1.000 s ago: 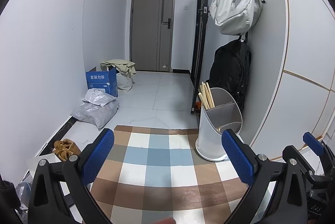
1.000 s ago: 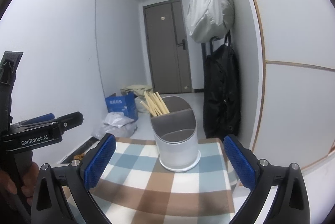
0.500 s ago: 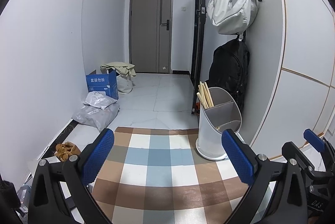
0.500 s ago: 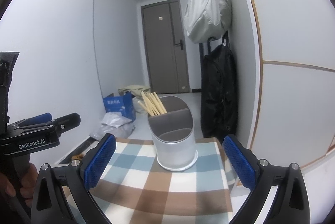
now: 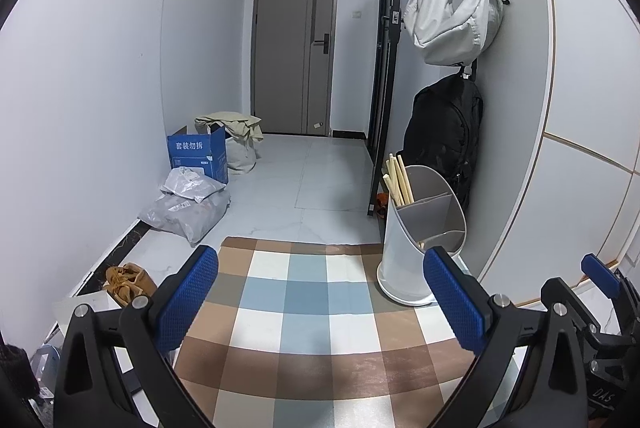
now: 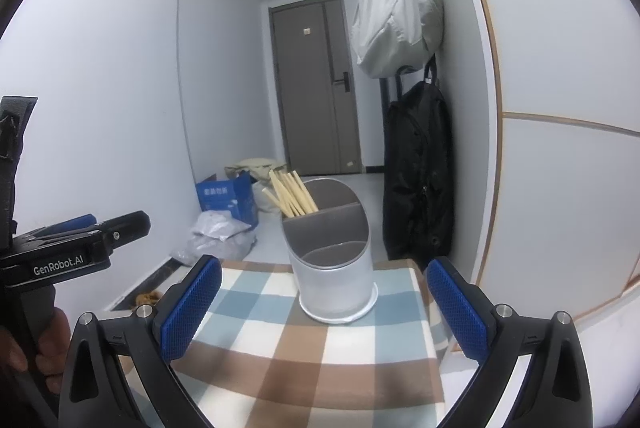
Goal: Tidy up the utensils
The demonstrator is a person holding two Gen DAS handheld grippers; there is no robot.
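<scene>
Both the left gripper (image 5: 320, 298) and the right gripper (image 6: 324, 302) are hovering with fingers spread wide, gripping nothing. The utensil holder (image 6: 332, 268) is standing upright on the checked cloth (image 6: 280, 348) near the wall, with chopsticks (image 6: 294, 194) leaning in its rear compartment.

You are looking down the entry hallway of a home: a grey front door (image 5: 294, 48) closes the far end beyond pale floor tiles (image 5: 320, 180). On the right wall hang a light bag (image 5: 452, 16) and a black backpack (image 5: 444, 132), while a blue cardboard box (image 5: 198, 156) and plastic parcels (image 5: 188, 204) sit along the left wall.
</scene>
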